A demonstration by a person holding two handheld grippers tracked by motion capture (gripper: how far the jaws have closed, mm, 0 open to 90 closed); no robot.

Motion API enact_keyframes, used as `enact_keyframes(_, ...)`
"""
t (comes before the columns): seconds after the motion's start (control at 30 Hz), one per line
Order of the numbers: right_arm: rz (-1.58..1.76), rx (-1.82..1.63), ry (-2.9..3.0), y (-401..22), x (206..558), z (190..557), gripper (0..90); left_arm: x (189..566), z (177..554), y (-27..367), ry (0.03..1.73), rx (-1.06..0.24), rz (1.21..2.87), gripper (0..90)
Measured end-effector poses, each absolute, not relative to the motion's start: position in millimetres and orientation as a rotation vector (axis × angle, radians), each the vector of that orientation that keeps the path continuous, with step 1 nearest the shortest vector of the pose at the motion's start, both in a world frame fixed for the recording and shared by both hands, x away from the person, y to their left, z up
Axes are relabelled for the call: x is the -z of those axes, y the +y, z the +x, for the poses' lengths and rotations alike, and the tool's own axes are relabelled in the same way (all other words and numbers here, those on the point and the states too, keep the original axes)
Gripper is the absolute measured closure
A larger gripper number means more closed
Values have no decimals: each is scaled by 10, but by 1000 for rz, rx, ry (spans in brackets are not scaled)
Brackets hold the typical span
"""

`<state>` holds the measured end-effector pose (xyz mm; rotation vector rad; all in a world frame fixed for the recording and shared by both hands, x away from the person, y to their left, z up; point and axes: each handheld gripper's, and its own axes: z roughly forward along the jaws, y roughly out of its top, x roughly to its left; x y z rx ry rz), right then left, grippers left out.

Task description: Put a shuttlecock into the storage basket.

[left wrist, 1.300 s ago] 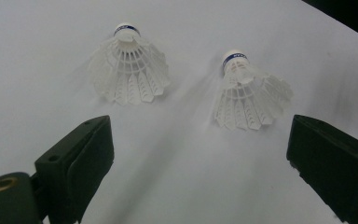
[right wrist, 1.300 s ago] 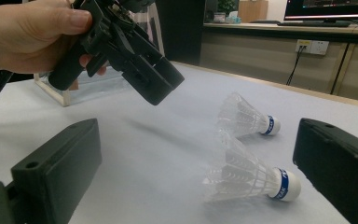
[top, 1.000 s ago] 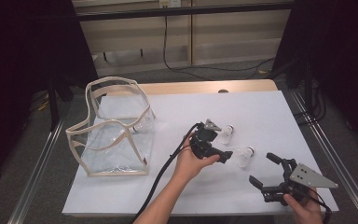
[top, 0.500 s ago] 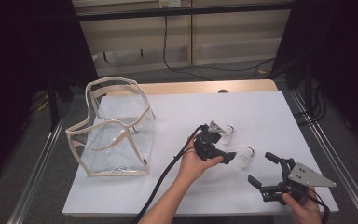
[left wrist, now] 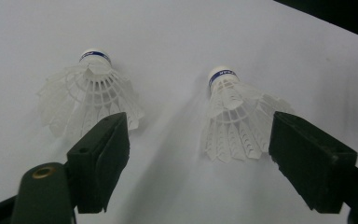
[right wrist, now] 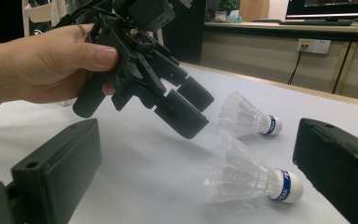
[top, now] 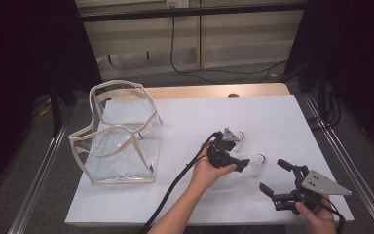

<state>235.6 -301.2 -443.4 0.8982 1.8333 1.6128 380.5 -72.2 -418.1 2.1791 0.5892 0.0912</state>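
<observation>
Two white shuttlecocks lie on the white tabletop (top: pixel 185 122). Near shuttlecock (left wrist: pixel 235 114) sits between the left claw (left wrist: pixel 198 158) jaws, which have just been closing but remain spread, untouched. Far shuttlecock (left wrist: pixel 89 95) is partly hidden behind one jaw. Right claw (top: pixel 278 178) hovers spread, empty. Clear bag (top: pixel 119 134) stands well apart.

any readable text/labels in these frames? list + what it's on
Nearer shuttlecock, blue band at the cork: white print ending "AK", the rest turned away.
Farther shuttlecock, blue band: print too small to read.
Both bands in the left gripper view: print too blurred to read.
Clear bag: no text seen.
</observation>
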Motion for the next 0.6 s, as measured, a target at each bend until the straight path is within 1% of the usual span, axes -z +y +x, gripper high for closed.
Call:
enact_keyframes(0.1, 905, -1612, 1831, -3024, 4436, 2349, 7, 4184, 3811, -735, 583, -83, 2176, 233)
enact_keyframes(0.27, 903, -1608, 1827, -3040, 4436, 2345, 7, 4225, 3817, -759, 553, -72, 2183, 296)
enact_keyframes(0.33, 904, -1608, 1828, -3038, 4436, 2346, 7, 4246, 3818, -769, 546, -64, 2191, 346)
enact_keyframes(0.37, 903, -1609, 1829, -3036, 4437, 2348, 7, 4258, 3819, -775, 538, -59, 2191, 348)
enact_keyframes(0.43, 905, -1609, 1830, -3031, 4437, 2349, 7, 4274, 3814, -789, 520, -57, 2191, 401)
enact_keyframes(0.53, 903, -1609, 1830, -3034, 4439, 2355, 8, 4293, 3810, -812, 509, -52, 2192, 448)
enact_keyframes(0.6, 902, -1608, 1830, -3035, 4440, 2358, 7, 4308, 3815, -821, 513, -52, 2190, 463)
